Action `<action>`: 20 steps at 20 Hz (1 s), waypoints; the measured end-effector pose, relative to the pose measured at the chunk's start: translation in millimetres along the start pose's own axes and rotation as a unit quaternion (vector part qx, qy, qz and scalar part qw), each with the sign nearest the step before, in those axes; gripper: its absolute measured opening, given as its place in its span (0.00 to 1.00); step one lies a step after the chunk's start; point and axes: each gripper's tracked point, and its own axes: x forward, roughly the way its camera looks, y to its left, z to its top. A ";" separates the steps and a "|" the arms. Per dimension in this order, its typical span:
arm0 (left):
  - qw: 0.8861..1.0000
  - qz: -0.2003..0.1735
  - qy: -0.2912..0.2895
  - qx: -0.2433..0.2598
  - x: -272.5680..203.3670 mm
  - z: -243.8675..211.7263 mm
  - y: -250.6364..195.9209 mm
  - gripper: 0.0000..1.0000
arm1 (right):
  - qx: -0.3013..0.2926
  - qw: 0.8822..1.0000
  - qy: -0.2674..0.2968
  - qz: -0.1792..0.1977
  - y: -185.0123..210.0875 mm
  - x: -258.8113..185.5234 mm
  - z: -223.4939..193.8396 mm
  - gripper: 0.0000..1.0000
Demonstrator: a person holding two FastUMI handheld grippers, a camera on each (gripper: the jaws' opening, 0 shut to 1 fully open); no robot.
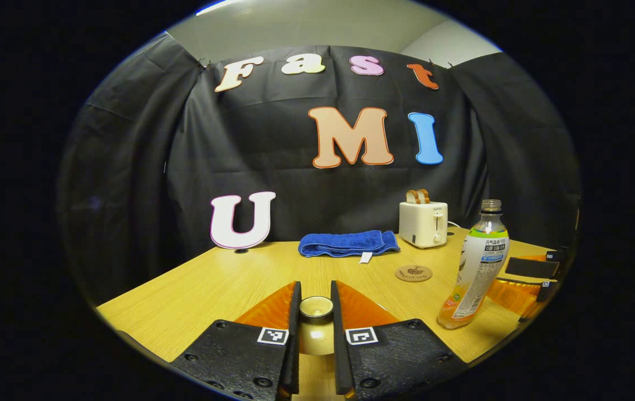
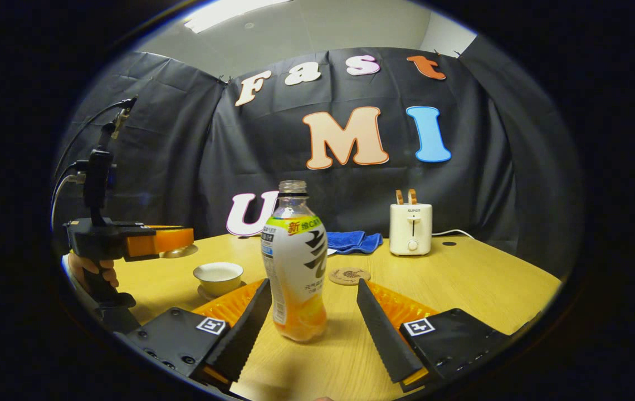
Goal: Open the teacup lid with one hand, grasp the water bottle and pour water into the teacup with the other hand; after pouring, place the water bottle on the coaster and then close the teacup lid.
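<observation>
Water bottle (image 2: 294, 262) uncapped, part full, upright

Dim booth, lit from overhead.
Ceiling light (image 2: 228, 12) glares; table (image 2: 462, 289) glows warm; edges bend and darken.

Matt pale wood-grain tabletop (image 2: 473, 289), clear glossy plastic water bottle (image 2: 295, 262) with paper-look label, glossy white glazed teacup (image 2: 218, 277), soft blue terry cloth (image 1: 348, 243), smooth cream plastic toaster (image 1: 423, 224), round matt cork-like coaster (image 1: 413, 273) at eleven o'clock from the bottle
</observation>
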 end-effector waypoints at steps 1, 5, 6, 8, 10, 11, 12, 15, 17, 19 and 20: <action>1.000 0.001 0.000 0.000 -1.4 0.6 1.3 0.23 | -0.003 1.000 0.002 0.003 3.7 3.2 -1.1 0.96; 1.000 0.008 0.000 -0.006 -2.5 0.3 10.5 0.23 | -0.012 1.000 0.012 0.008 15.2 18.3 -5.3 0.96; 1.000 0.010 -0.001 -0.007 -2.8 1.1 12.3 0.23 | -0.014 1.000 0.015 0.007 16.2 22.4 -6.2 0.96; 1.000 0.013 -0.003 -0.008 -3.3 2.2 17.0 0.23 | -0.015 1.000 0.024 0.009 21.0 28.6 -8.5 0.96; 1.000 0.015 -0.005 -0.008 -4.5 2.7 20.1 0.23 | -0.017 0.999 0.031 0.009 22.8 33.7 -11.1 0.96; 1.000 0.017 -0.006 -0.007 -4.4 3.1 21.9 0.23 | -0.017 0.999 0.034 0.008 23.2 35.4 -11.0 0.99; 1.000 0.018 -0.008 -0.007 -4.2 3.9 23.7 0.22 | -0.018 0.999 0.036 0.007 22.7 36.5 -11.9 0.99; 1.000 0.018 -0.010 -0.013 -5.3 5.4 26.2 0.22 | -0.019 0.999 0.049 0.002 21.0 41.2 -17.0 0.89; 1.000 0.021 -0.010 -0.013 -6.0 3.6 29.8 0.23 | -0.022 0.998 0.052 0.001 21.1 45.1 -17.0 0.77; 1.000 0.025 -0.010 -0.013 -7.4 2.5 35.2 0.22 | -0.037 0.998 0.055 0.003 20.8 47.4 -18.1 0.72; 1.000 0.027 -0.009 -0.013 -8.2 1.6 38.4 0.22 | -0.044 0.997 0.056 0.006 23.3 48.3 -16.5 0.68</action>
